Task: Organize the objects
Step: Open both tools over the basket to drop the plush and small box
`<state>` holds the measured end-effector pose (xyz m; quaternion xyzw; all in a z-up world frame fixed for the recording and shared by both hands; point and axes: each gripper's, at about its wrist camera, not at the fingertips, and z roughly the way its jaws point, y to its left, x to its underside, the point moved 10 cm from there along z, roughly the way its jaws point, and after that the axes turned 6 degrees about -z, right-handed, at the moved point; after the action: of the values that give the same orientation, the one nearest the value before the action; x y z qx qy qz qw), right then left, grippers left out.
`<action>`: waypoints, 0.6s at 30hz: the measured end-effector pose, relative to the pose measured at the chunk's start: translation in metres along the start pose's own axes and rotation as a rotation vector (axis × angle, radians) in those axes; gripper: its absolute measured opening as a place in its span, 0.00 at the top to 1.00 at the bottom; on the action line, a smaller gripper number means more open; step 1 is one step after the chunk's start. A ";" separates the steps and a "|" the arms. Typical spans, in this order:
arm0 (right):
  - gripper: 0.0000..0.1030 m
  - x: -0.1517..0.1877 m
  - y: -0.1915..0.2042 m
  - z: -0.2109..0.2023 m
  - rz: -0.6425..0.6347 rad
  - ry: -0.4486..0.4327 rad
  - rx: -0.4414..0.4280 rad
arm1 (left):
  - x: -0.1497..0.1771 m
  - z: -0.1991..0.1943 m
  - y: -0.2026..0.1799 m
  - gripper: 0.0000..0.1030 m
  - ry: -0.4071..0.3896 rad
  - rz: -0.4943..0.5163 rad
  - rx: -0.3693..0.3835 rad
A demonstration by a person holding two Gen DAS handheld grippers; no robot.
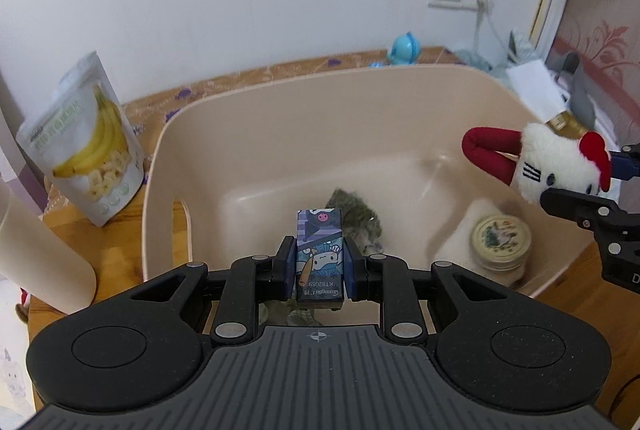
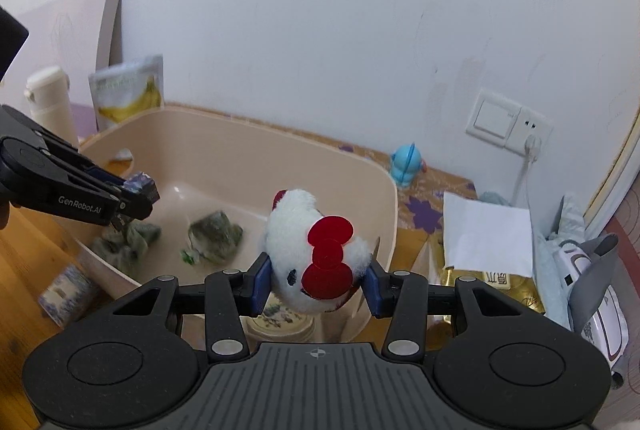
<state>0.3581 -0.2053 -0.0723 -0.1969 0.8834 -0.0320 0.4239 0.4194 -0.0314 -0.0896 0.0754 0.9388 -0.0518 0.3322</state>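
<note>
My left gripper [image 1: 319, 262] is shut on a small cartoon-printed box [image 1: 319, 254], held over the near rim of a beige plastic tub [image 1: 280, 118]. My right gripper [image 2: 316, 278] is shut on a white plush cat toy [image 2: 308, 230] with a red bow, hovering over the tub's [image 2: 240, 154] right side. In the left wrist view the plush toy [image 1: 548, 162] and right gripper [image 1: 600, 190] show at the right edge. Inside the tub lie grey-green crumpled wrappers [image 2: 216, 234] and a round tin [image 1: 500, 238]. In the right wrist view the left gripper [image 2: 136, 198] holds the box [image 2: 140, 186] at the left.
A banana-chip pouch [image 1: 88, 146] and a cream bottle [image 2: 50, 102] stand left of the tub on the wooden table. A blue figurine [image 2: 406, 162], a wall socket [image 2: 508, 120], white paper [image 2: 488, 230] and bags sit to the right. A tape roll [image 2: 64, 294] lies near the tub's front.
</note>
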 end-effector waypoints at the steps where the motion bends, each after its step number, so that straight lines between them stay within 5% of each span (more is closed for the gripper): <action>1: 0.57 0.001 0.001 0.002 -0.005 0.009 -0.004 | 0.001 0.003 0.000 0.77 0.008 0.001 -0.005; 10: 0.54 0.008 0.005 0.011 -0.021 0.059 -0.019 | 0.010 0.014 0.002 0.74 0.061 0.015 -0.034; 14: 0.44 0.005 0.003 0.005 -0.013 0.044 -0.014 | 0.005 0.003 0.003 0.42 0.025 0.002 -0.039; 18: 0.33 -0.001 -0.001 -0.009 -0.006 0.007 -0.002 | -0.001 -0.020 0.002 0.34 -0.035 0.001 -0.047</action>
<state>0.3523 -0.2070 -0.0656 -0.1996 0.8844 -0.0330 0.4207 0.4079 -0.0264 -0.0736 0.0672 0.9337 -0.0306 0.3505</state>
